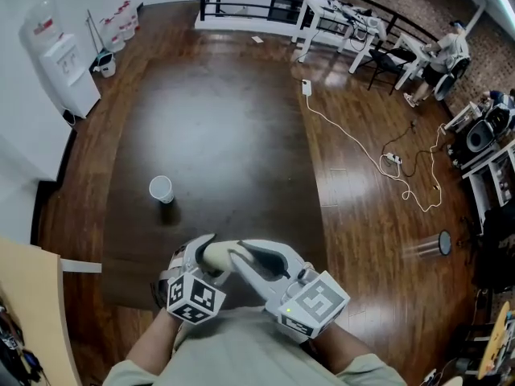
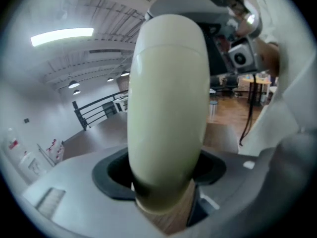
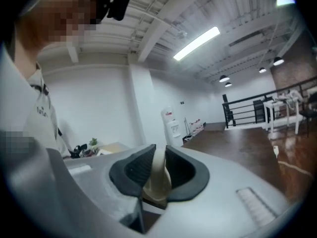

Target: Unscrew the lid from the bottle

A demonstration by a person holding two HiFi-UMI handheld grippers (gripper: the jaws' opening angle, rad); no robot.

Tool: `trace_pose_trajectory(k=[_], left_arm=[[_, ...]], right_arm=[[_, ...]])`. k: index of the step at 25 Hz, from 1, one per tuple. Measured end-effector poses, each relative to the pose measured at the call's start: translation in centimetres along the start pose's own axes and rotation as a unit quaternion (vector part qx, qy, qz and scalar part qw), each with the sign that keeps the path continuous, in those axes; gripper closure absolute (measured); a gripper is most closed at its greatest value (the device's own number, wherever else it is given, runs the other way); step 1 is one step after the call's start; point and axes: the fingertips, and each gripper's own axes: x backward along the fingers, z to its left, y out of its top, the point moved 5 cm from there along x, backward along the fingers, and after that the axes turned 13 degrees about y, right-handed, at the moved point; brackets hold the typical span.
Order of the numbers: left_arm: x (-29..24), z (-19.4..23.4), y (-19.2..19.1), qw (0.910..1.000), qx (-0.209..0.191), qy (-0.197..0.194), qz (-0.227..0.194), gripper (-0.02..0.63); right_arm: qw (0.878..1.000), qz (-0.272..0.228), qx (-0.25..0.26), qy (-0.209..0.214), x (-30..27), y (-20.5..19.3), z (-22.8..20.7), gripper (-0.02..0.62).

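Note:
Low in the head view, close to my body, both grippers meet around a cream bottle (image 1: 216, 256). My left gripper (image 1: 199, 256) holds the bottle's body; in the left gripper view the rounded cream body (image 2: 168, 113) fills the space between the wide-set dark pads (image 2: 111, 175), which press on it. My right gripper (image 1: 244, 256) comes in from the right. In the right gripper view its dark pads (image 3: 136, 170) pinch a narrow cream piece, the bottle's lid (image 3: 157, 180). The join between lid and bottle is hidden by the jaws.
A white paper cup (image 1: 161, 188) stands on the dark table (image 1: 225, 127), ahead of the grippers and a little left. A white cable (image 1: 362, 145) trails over the wooden floor at the right. A water dispenser (image 1: 68, 67) stands far left, white desks (image 1: 338, 18) at the back.

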Motion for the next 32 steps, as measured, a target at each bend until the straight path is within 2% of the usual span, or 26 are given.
trace_pose_trajectory(k=[2, 7, 9, 10, 14, 16, 17, 20, 23, 25, 27, 29, 31, 32], left_arm=[[0.4, -0.1, -0.3, 0.9995, -0.010, -0.027, -0.008, 0.287], [1.1, 0.6, 0.6, 0.9988, -0.025, -0.039, -0.017, 0.287], [1.3, 0.5, 0.9, 0.9980, -0.021, -0.055, -0.024, 0.285], [1.5, 0.3, 1.0, 0.9968, -0.015, -0.072, -0.030, 0.287], [2.6, -1.3, 1.4, 0.9847, 0.007, -0.165, -0.055, 0.287], [3.4, -2.1, 1.4, 0.9715, 0.003, -0.225, -0.073, 0.285], [3.8, -2.6, 1.6, 0.9626, -0.003, -0.258, -0.082, 0.285], [5.3, -4.2, 2.5, 0.9259, -0.017, -0.363, -0.103, 0.285], [6.5, -5.5, 2.7, 0.8859, -0.002, -0.452, -0.103, 0.285], [6.9, -6.0, 2.7, 0.8668, 0.010, -0.488, -0.102, 0.285], [7.1, -6.3, 2.7, 0.8550, 0.022, -0.508, -0.103, 0.285], [7.2, -6.3, 2.7, 0.8485, 0.033, -0.518, -0.104, 0.285], [7.1, -6.1, 2.5, 0.8485, 0.038, -0.517, -0.105, 0.285], [6.9, -6.0, 2.5, 0.8528, 0.043, -0.510, -0.106, 0.285]], right_arm=[[0.999, 0.009, 0.026, 0.021, 0.2, 0.6, 0.2, 0.527], [0.998, 0.008, 0.046, 0.049, 0.7, 1.6, 0.2, 0.506], [0.996, -0.002, 0.063, 0.063, 0.6, 2.2, 0.7, 0.506], [0.994, -0.009, 0.079, 0.075, 0.4, 2.7, 1.1, 0.537], [0.983, -0.005, 0.115, 0.140, 0.3, 3.9, 2.9, 0.537], [0.973, 0.011, 0.117, 0.199, 0.7, 3.9, 3.7, 0.537], [0.964, 0.027, 0.122, 0.237, 1.0, 3.7, 4.0, 0.537], [0.926, 0.074, 0.129, 0.347, 2.2, 3.1, 4.7, 0.537], [0.903, 0.066, 0.102, 0.412, 2.7, 3.4, 4.7, 0.535], [0.892, 0.066, 0.094, 0.437, 2.8, 3.5, 4.7, 0.534], [0.886, 0.069, 0.094, 0.449, 2.7, 3.4, 4.7, 0.534], [0.885, 0.065, 0.094, 0.452, 2.5, 3.4, 4.6, 0.532], [0.886, 0.059, 0.094, 0.449, 2.2, 3.5, 4.5, 0.532], [0.889, 0.057, 0.094, 0.445, 2.1, 3.6, 4.4, 0.532]])
